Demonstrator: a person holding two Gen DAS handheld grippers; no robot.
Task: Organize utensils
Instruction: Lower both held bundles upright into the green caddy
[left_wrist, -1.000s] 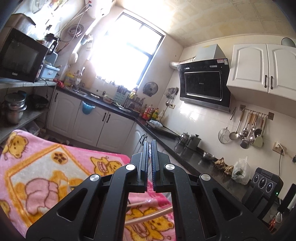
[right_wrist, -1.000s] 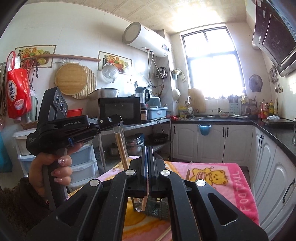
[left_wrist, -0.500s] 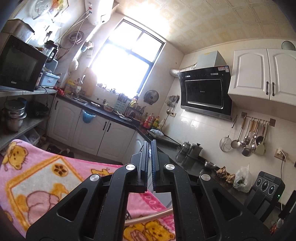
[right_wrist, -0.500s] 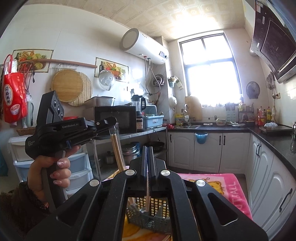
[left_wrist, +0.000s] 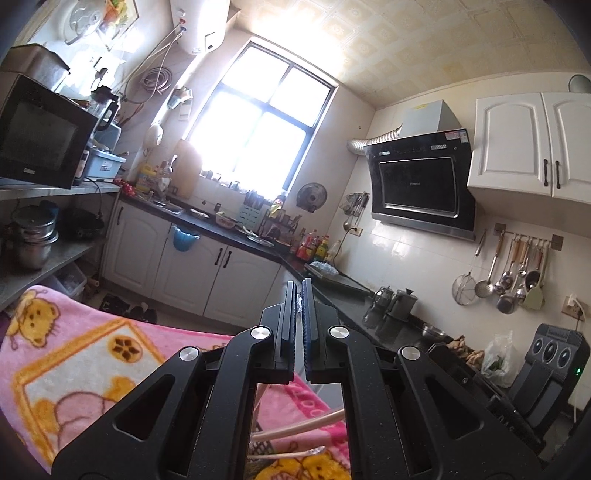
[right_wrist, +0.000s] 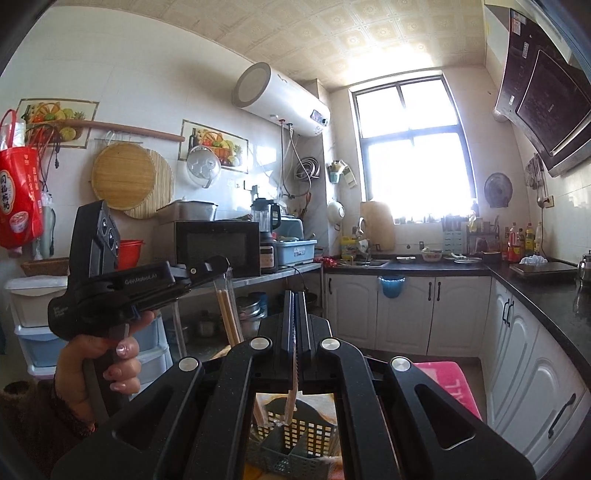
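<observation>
- At the far left of the right wrist view, a hand (right_wrist: 98, 373) with painted nails grips the handle of the left gripper (right_wrist: 221, 267), which points level toward the middle of the frame.
- Its jaws are pressed together on a clear sleeve holding a pair of wooden chopsticks (right_wrist: 229, 314); the sticks hang down from the jaw tips, tilted a little, over the near table.
- In the left wrist view the same jaws stand almost touching, with a sliver of the clear wrapper showing between the pads; pale chopstick ends (left_wrist: 303, 428) cross beneath the gripper body, above the pink cartoon blanket (left_wrist: 74, 354) that covers the table.
- Behind, on a steel shelf, sits a black microwave (right_wrist: 216, 245), with a blender and a blue tub just beside it.
- In the centre of the right wrist view, the right gripper (right_wrist: 295, 295) is clamped narrow on a thin pale stick (right_wrist: 293, 373), seemingly another chopstick, which hangs straight down from between the pads.
- Directly below it stands a dark slotted utensil basket (right_wrist: 295, 439) on the table; the stick's lower end reaches into its open top.
- To the right run white cabinets (right_wrist: 406, 314) under a black counter, with a bright window (right_wrist: 413, 151) above the sink.
</observation>
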